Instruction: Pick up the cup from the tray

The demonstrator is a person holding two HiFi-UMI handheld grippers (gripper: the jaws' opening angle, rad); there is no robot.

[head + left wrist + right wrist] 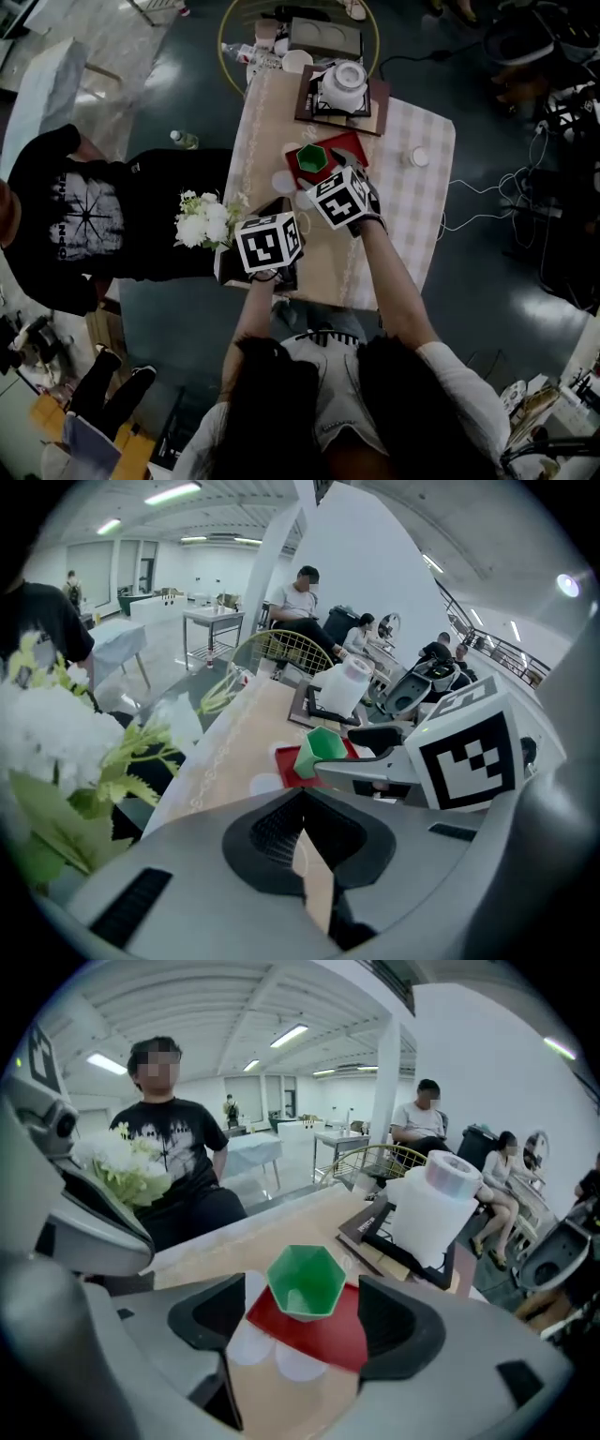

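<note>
A green hexagonal cup (310, 157) (306, 1283) stands upright on a red tray (349, 143) (323, 1340) near the middle of the cloth-covered table (398, 220). My right gripper (324, 174) (303, 1299) is open, its dark pads on either side of the cup, neither touching it. My left gripper (279, 208) (300, 799) hovers closer to the table's near edge, to the left of the right one, its pads meeting at the tips with nothing between them. In the left gripper view the cup (323, 752) and tray (284, 764) lie ahead, with the right gripper's finger beside the cup.
White flowers (203, 223) stand at the table's left edge, beside a person in a black shirt (84, 220). A white container (344, 84) rests on a dark tray further back. Pale round discs (283, 181) lie left of the red tray. A small white cup (419, 157) stands at the right.
</note>
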